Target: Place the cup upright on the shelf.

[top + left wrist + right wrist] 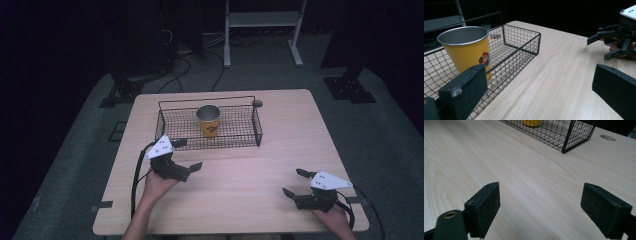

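1. At 12 o'clock on table (pixel 240 170): cup (pixel 209 121) upright inside basket (pixel 256 127).
2. Left gripper (pixel 188 155) and right gripper (pixel 295 183): both released, empty.
3. Likely next: approach cup from above basket wall, clamp across rim, avoid snagging wire.

Light falls from above onto the table (pixel 235 165), brightest near its middle, while the floor (pixel 380 130) and room behind it sink into near black. In the high view the picture is dim, soft and slightly grainy. The gripper views are sharper on the wood grain; the jaws nearest the lens are blurred. Shadows on the table are faint.
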Demonstrator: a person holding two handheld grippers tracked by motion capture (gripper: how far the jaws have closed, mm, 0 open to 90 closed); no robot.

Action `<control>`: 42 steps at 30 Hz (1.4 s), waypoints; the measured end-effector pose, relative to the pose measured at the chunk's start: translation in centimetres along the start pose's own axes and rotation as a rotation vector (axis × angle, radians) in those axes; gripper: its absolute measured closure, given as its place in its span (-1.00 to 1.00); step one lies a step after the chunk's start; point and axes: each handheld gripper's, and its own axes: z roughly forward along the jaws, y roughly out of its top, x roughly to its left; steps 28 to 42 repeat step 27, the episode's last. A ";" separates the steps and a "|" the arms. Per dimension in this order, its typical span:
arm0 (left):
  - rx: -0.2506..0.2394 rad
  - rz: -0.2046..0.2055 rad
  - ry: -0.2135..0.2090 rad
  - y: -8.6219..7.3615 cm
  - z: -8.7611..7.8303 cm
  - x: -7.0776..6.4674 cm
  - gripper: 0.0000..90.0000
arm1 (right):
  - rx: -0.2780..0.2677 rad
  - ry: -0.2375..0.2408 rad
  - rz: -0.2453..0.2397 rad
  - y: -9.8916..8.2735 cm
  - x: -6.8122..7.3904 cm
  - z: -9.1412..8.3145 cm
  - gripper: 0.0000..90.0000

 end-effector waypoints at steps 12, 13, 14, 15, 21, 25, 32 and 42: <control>0.005 0.000 0.004 -0.8 -0.8 -0.7 -1.00 | 0.000 0.000 0.001 0.0 0.0 0.0 -0.67; -0.001 0.000 0.004 -0.8 -0.8 -0.8 -1.00 | 0.000 0.000 0.002 0.0 0.0 0.0 -0.67; 0.000 -0.002 0.000 -0.9 -0.9 -0.8 -1.00 | 0.000 0.000 0.002 0.0 0.0 0.0 -0.67; 0.001 -0.001 0.001 -0.9 -0.9 -0.9 -1.00 | 0.001 0.000 0.002 0.0 0.0 0.0 -0.67; -0.002 -0.012 0.005 -2.0 -1.5 -1.5 -1.00 | -0.001 0.000 0.003 0.0 -0.1 0.0 -0.67; -0.002 -0.015 0.010 -2.5 -1.9 -2.0 -1.00 | -0.002 0.001 0.008 0.0 -0.1 0.0 -0.67; 0.001 -0.010 0.018 -2.8 -2.1 -2.2 -1.00 | -0.001 0.002 0.011 0.0 -0.1 0.0 -0.67; 0.001 -0.010 0.018 -2.8 -2.1 -2.2 -1.00 | -0.001 0.002 0.011 0.0 -0.1 0.0 -0.67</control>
